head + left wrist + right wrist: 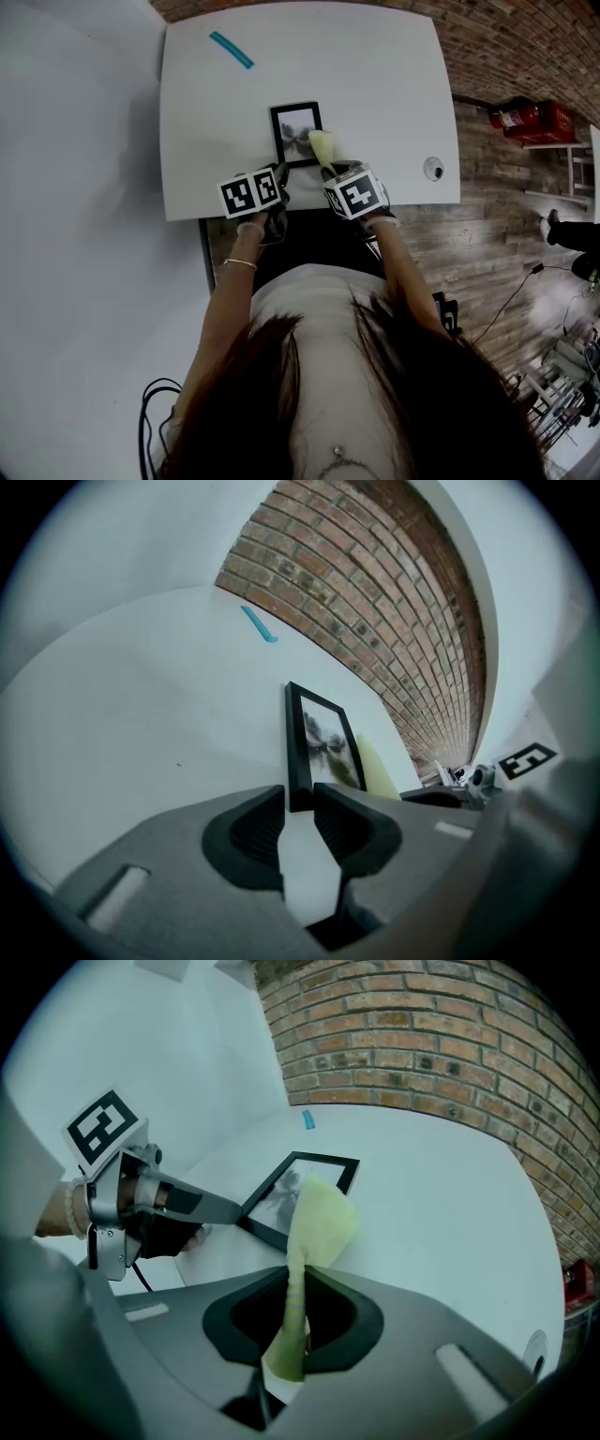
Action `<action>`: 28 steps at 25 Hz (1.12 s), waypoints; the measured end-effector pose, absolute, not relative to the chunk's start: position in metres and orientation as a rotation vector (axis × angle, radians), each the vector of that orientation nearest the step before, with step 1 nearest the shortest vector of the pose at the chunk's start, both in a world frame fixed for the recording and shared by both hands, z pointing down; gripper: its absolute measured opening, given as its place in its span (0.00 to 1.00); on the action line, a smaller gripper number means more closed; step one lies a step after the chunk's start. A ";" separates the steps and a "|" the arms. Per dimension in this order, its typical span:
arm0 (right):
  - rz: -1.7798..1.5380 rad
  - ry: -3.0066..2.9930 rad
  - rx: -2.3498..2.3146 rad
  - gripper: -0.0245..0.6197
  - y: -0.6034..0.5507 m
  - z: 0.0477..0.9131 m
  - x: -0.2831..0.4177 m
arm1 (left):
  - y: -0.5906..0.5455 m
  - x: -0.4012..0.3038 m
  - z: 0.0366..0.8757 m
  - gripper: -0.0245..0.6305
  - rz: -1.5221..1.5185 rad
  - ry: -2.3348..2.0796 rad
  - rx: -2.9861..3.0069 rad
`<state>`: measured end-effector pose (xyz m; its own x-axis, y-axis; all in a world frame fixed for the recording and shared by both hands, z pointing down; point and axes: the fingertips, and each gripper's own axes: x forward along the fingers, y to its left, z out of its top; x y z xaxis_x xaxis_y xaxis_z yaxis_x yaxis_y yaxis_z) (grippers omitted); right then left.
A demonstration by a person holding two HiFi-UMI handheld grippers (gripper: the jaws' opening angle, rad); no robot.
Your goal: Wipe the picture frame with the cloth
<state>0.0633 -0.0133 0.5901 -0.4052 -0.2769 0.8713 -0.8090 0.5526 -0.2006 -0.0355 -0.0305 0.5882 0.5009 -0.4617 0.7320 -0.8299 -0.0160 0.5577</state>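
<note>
Now we clamp the near edge of the black picture frame (323, 744), flat on the white counter (384, 84), between the fingers of our left gripper (299, 801), while our right gripper (302, 1283) pinches a pale yellow-green cloth (321, 1218) whose free end, just beyond its fingers, touches the frame's right side.

Loft-style studio workspace, as far as I can tell.
I see a bare brick wall (525, 47), a plank floor (487, 234), one plain white table (375, 84), a loose cable (514, 295) trailing across the floor and a red fire extinguisher (511, 117) by the wall.
</note>
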 end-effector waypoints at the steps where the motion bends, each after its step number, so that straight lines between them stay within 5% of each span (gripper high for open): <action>1: 0.802 -1.944 0.876 0.09 -0.012 0.591 0.064 | -0.031 -0.035 0.588 0.19 0.422 -1.119 1.655; 28: 0.776 -1.964 0.778 0.09 -0.008 0.591 0.051 | -0.029 -0.035 0.589 0.19 0.418 -1.123 1.658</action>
<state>0.0506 -0.0079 0.5915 -0.4339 -0.2229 0.8730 -0.7594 0.6118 -0.2213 -0.0346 -0.0289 0.5891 0.4997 -0.4670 0.7295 -0.8303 -0.0182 0.5571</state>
